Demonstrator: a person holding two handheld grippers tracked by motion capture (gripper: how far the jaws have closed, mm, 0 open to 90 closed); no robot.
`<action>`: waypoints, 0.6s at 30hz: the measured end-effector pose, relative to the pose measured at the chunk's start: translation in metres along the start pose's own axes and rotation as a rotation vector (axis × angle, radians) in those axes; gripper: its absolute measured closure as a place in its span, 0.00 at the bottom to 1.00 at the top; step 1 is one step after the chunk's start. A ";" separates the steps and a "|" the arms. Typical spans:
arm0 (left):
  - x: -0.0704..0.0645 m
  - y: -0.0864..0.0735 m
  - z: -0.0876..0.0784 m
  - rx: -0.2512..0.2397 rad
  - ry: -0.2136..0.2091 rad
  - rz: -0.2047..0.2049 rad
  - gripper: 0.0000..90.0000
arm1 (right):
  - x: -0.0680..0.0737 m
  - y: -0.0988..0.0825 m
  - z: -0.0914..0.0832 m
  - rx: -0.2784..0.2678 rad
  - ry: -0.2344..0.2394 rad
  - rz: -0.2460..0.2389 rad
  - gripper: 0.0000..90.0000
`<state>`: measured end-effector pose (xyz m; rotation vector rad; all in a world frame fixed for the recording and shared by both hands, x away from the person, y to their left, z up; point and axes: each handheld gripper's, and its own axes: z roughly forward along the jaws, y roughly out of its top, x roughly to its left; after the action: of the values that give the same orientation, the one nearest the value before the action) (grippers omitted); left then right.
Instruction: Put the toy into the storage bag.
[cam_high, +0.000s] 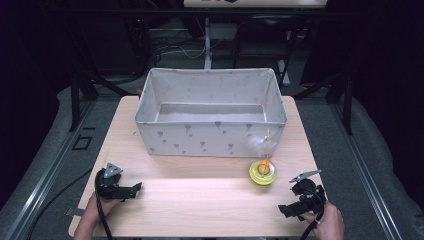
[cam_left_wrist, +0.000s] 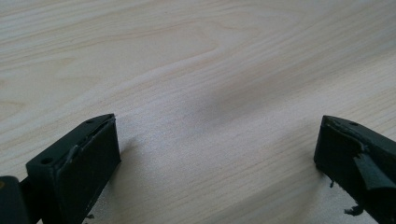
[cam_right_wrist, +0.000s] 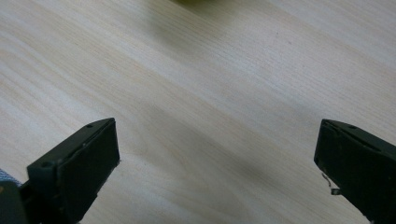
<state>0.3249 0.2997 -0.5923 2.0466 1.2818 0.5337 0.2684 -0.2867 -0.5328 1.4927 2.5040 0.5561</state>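
**Two grippers resting low on a pale wooden table**

One light wood-grain table (cam_high: 200, 195) stands in a dark room, with black frame bars, cables on the floor behind it and grey padding along both sides. A large grey fabric box (cam_high: 211, 132) printed with small dark shapes sits on the far half of the table, open at the top; its inside looks bare as far as the near wall lets one see. Just in front of its right corner stands a small yellow round toy (cam_high: 262, 172) with an orange bit in the middle and a thin stalk carrying a white feather; its finer detail is too small to make out.

In the right gripper view a blurred yellowish edge is cut off at the top; what it is cannot be told.

The left gripper (cam_high: 131, 189) lies near the table's front left corner, held by a hand (cam_high: 90, 215) from below, pointing right. The right gripper (cam_high: 286, 210) sits near the front right corner, its hand (cam_high: 330, 225) gripping it, pointing left. Both pairs of jaws stand wide apart with bare wood between them, holding nothing.
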 end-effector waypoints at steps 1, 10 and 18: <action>0.000 0.000 0.000 0.000 0.000 0.001 0.00 | 0.000 0.000 0.000 0.005 -0.003 -0.002 0.00; 0.000 0.000 0.000 0.000 0.000 0.000 0.00 | 0.003 0.004 -0.003 0.019 0.003 -0.019 0.00; 0.000 0.000 0.000 -0.001 0.001 0.001 0.00 | 0.005 0.009 -0.004 0.035 0.014 -0.024 0.00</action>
<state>0.3248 0.2998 -0.5924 2.0466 1.2810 0.5360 0.2723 -0.2794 -0.5255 1.4741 2.5520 0.5233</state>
